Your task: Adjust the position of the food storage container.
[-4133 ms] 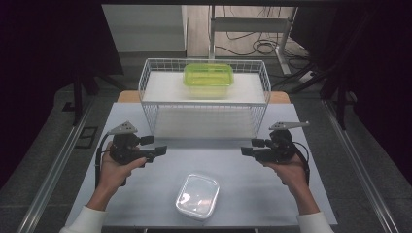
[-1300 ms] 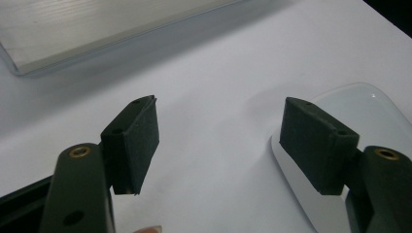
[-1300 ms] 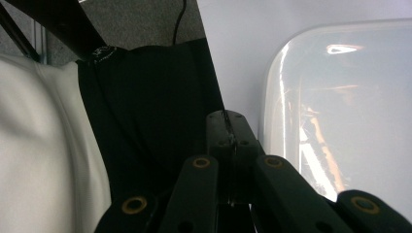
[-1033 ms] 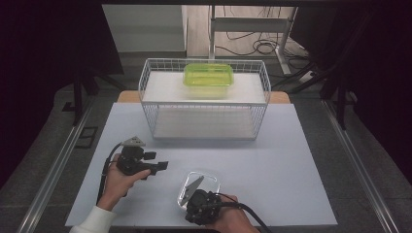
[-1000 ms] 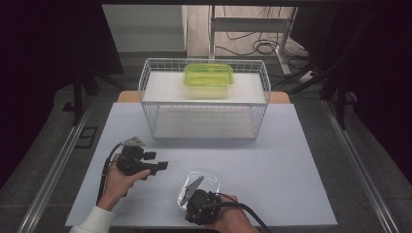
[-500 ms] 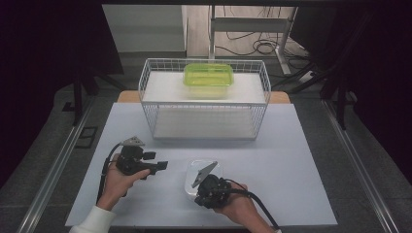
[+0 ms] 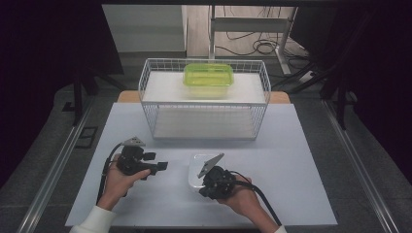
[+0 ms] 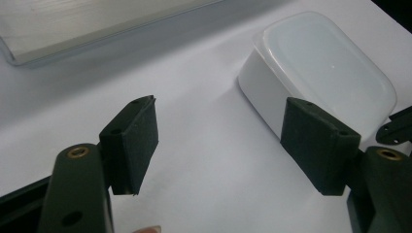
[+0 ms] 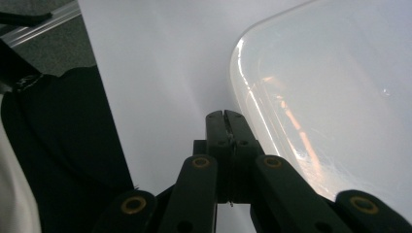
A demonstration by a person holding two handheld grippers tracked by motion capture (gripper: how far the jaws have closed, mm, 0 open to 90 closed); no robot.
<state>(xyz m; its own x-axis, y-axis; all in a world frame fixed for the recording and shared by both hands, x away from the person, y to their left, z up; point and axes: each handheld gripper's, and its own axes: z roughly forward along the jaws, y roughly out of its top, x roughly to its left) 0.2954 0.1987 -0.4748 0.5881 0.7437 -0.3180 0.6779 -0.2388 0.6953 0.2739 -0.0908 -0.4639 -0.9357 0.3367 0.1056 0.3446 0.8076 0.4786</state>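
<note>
A clear lidded container [image 7: 198,167] lies on the white table, near the front. My right gripper [image 7: 214,182] is over its near right corner. In the right gripper view its jaws [image 9: 224,116] are shut together with nothing between them, their tips beside the container's rounded lid edge [image 9: 252,97]. My left gripper [image 7: 163,166] hovers left of the container, open and empty. In the left gripper view the left gripper [image 8: 221,121] has bare table between its pads, and the container [image 8: 320,68] lies ahead to the right.
A white wire basket [image 7: 145,92] stands at the back of the table, with a green lidded box [image 7: 208,77] on its upper shelf. The table's front edge [image 7: 194,224] is close behind both hands.
My right hand has moved away from the front edge and a little to the right. The container has slid a short way toward the basket. The left gripper has stayed where it was.
</note>
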